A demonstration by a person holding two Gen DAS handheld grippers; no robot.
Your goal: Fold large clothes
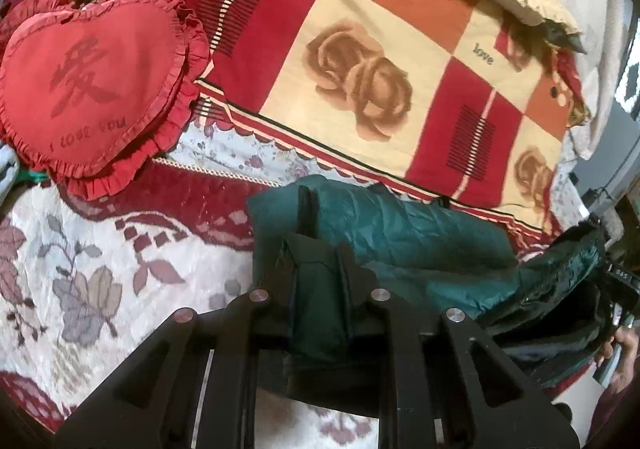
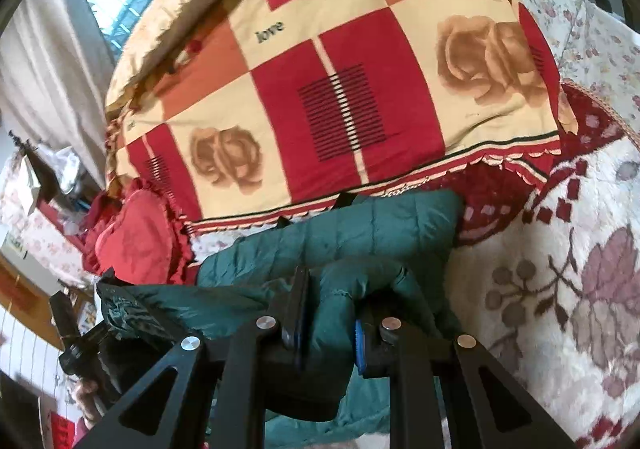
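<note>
Garment: dark green quilted puffer jacket (image 1: pixel 420 245), lying bunched on the floral bedspread (image 1: pixel 100 269), stretching between both sets of jaws.
Left gripper (image 1: pixel 320 249): jaws are clenching a thick fold of the jacket; fabric is filling the gap and trailing off to the right of the jaws.
Right gripper (image 2: pixel 332 305): jaws are pinching a padded roll of the same jacket (image 2: pixel 360 233); blue pads (image 2: pixel 359 345) are pressing into the padding.
Beyond the jaws: rose-and-check quilt (image 1: pixel 380 69) is sitting just past the jacket's far edge; red heart cushion (image 1: pixel 92 89) is lying ahead and to the left of the left jaws, apart from the jacket.
Handling (judgement): light and soft; padding is likely compressing and springing back, so folds may be reopening. Shell looks smooth, probably slippery; thin pinches could be sliding out.
Where to hold (judgement): stitched seams or hem edges, taking the full thickness deep in the jaws, both holds level so the fold is lying straight.
Fold state (judgement): jacket is looking only partly gathered, not yet a flat fold.
</note>
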